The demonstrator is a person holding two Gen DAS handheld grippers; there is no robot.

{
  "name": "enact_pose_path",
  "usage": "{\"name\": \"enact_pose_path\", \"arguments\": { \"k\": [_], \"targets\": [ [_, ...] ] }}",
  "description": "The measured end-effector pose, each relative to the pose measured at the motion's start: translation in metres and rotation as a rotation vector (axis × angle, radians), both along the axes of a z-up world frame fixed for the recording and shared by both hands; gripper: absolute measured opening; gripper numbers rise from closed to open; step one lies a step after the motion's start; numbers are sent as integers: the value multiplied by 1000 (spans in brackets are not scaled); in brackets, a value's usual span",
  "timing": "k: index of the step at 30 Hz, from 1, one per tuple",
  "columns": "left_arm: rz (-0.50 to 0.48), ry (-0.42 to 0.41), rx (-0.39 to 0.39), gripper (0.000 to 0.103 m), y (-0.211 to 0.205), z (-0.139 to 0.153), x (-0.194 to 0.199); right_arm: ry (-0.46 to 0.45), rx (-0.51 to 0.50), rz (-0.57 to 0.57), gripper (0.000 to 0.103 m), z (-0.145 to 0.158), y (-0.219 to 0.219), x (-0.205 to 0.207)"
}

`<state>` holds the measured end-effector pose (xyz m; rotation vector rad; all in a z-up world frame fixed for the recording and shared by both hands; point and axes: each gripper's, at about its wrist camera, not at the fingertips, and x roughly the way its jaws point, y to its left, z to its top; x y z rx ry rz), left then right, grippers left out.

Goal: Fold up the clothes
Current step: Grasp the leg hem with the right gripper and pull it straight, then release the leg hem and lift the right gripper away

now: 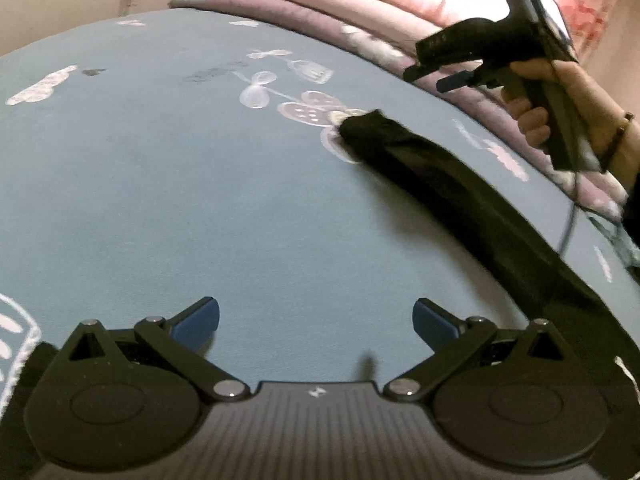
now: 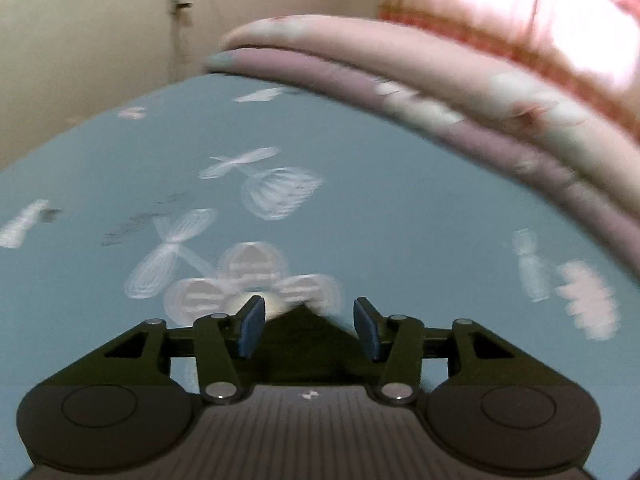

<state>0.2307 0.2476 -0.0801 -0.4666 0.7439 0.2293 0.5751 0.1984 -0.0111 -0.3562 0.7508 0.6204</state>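
The left gripper [image 1: 316,322] is held over the blue printed bedsheet [image 1: 160,200], its jaws spread wide with nothing between the blue pads. Ahead of it and to its right, a black garment [image 1: 460,184] is laid across the sheet as a long dark strip, its far end resting on a white flower print [image 1: 312,110]. Beyond that end, the right gripper [image 1: 452,76] is seen raised above the sheet in a person's hand [image 1: 560,96] (the picture is blurred there).

From the right wrist view, the right gripper [image 2: 309,330] is shown with its jaws parted. A dark peak of the black garment [image 2: 304,320] is seen just below and between the pads, but no contact with either pad can be made out, so nothing is gripped. Further ahead and to the right of both grippers, folded pink bedding [image 2: 400,64] is stacked at the sheet's far edge.
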Motion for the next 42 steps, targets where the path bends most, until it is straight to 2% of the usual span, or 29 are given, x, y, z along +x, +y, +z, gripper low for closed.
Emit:
{"name": "enact_pose_path", "arguments": {
  "k": [4,6,10,14,15,19,20,21,22,23,25,26,28,29,30,32,34,36,38,42],
  "targets": [
    [-145,-62,-82,102,-11,0,2,14,-95,29,47,-29,-3,14],
    [-191,-69,-88,102,-17,-2,4,15,-127,69,47,-44,3,17],
    [-200,-41,-46,102,-25,-5,7,10,-171,160,47,-69,21,22],
    [-184,-24,-54,102,-24,-8,6,-17,-243,208,50,-88,33,30],
    [-184,-22,-57,102,-24,-8,6,-18,-246,217,52,-92,33,33],
    [-199,-11,-53,102,-27,-9,5,19,-149,196,54,-93,17,39],
    [-202,-10,-50,102,-27,-9,5,35,-130,200,45,-93,13,40],
    [-205,-11,-48,102,-28,-8,4,53,-109,209,21,-92,12,40],
    [-206,-13,-46,102,-28,-8,4,47,-107,213,15,-91,13,38],
    [-204,-16,-47,102,-28,-9,6,33,-109,217,10,-89,14,35],
    [-200,-12,-52,102,-24,-12,11,-63,-134,213,9,-83,20,29],
    [-196,-9,-54,102,-23,-13,14,-101,-134,202,4,-79,22,28],
    [-193,-2,-52,102,-22,-15,16,-139,-94,140,4,-73,23,35],
    [-195,0,-51,102,-22,-16,16,-152,-80,111,5,-71,24,39],
    [-197,1,-50,102,-23,-15,16,-136,-98,92,11,-76,26,42],
    [-199,0,-50,102,-24,-15,16,-121,-143,71,16,-86,29,44],
    [-196,-1,-49,102,-24,-15,16,-119,-170,68,27,-90,30,40],
    [-191,-4,-50,102,-23,-14,16,-136,-147,55,47,-76,22,32],
    [-187,-10,-52,102,-22,-13,15,-109,-99,55,55,-55,12,23],
    [-194,-34,-58,102,-25,-8,12,40,-41,100,55,-25,-3,1]
  ]
}}
